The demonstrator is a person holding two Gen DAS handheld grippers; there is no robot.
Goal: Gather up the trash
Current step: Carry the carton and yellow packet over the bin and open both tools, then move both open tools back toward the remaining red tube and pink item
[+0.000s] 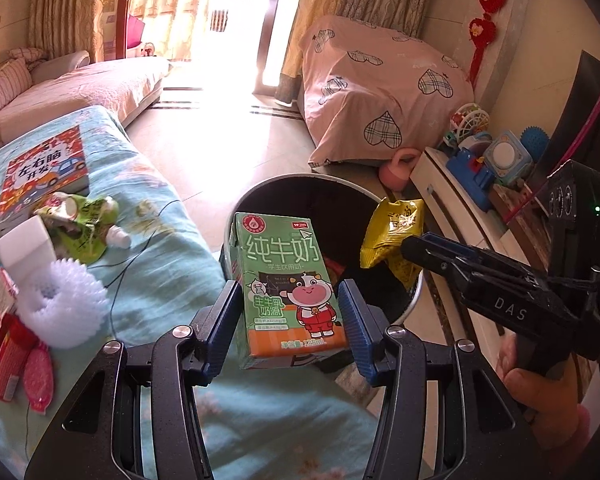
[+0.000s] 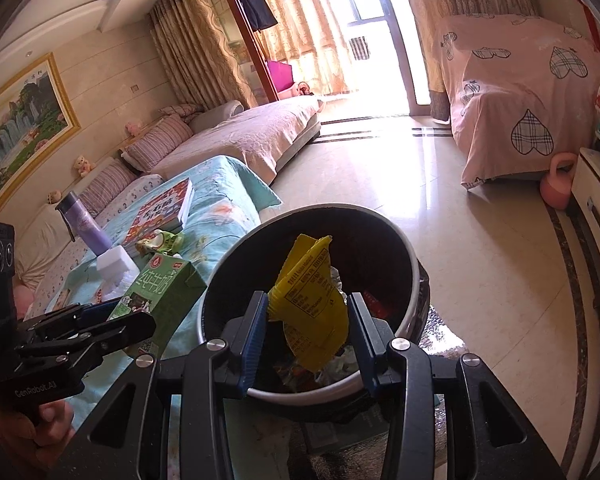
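Our left gripper point(image 1: 290, 320) is clamped on a small green milk carton point(image 1: 286, 284), its blue ribbed pads pressing the two narrow sides so the printed cow faces up, and we hold it at the near rim of the round bin point(image 1: 414, 304), presumably so it can fall straight in once let go. In this left wrist view the carton is a stiff, glossy box with a dented top corner; the bin is dark inside with a pale rim. On the teal bedspread point(image 1: 172, 280) to the left, more likely trash waits: a crumpled green pouch point(image 1: 80, 228) with a white spout, a frilly white foam net point(image 1: 64, 304) and red wrappers point(image 1: 20, 356). A book point(image 1: 44, 172) lies above them. Coming in from the right, our right gripper point(image 1: 408, 246) pinches a yellow snack packet point(image 1: 392, 236) over the bin. From the right wrist view, that right gripper point(image 2: 308, 322) holds the crinkled yellow film packet point(image 2: 312, 300) by its lower half directly above the bin's point(image 2: 380, 216) opening, where scraps of paper and foil already lie. The carton point(image 2: 160, 292) shows at the left in the other gripper point(image 2: 112, 320), just beside the bin's edge.
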